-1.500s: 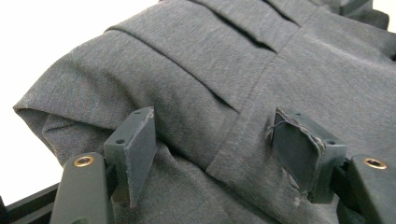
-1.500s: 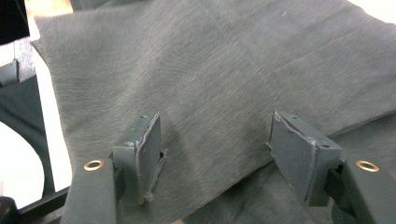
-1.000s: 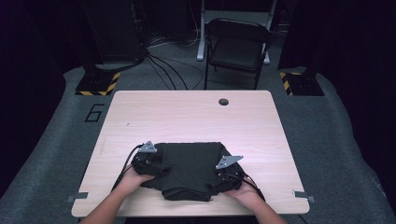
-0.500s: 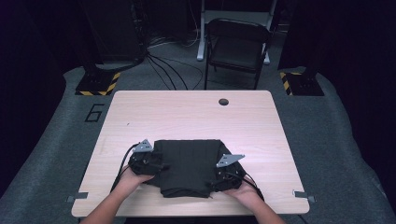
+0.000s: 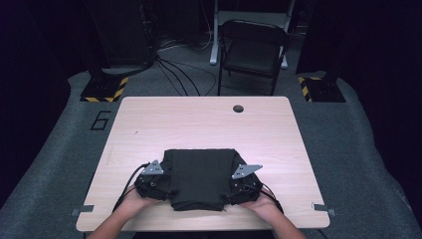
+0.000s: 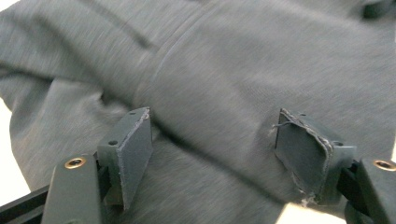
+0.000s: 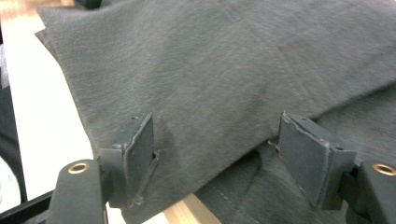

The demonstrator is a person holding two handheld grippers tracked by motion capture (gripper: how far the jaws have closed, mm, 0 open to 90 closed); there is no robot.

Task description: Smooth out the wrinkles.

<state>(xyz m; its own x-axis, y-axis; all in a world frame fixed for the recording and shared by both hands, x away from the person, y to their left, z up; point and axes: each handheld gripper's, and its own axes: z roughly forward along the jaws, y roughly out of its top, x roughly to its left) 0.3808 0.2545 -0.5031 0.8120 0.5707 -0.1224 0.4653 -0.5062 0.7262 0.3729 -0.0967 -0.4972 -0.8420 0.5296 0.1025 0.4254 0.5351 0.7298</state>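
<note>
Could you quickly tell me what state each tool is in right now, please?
Left tool: open, jaws wide over the dark folded garment, gripping nothing.
Right tool: open, jaws wide over the same garment, gripping nothing.

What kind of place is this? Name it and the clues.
Probably a recording studio or lab, not a home: a bare wooden table on grey carpet, yellow-black hazard-striped stand bases, loose cables on the floor, and a folding chair against a dark backdrop.

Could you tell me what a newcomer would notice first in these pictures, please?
A dark folded garment lies on the near half of the wooden table, with the left gripper and right gripper at its two sides, jaws open over the cloth. Beyond the table stands a folding chair.
</note>
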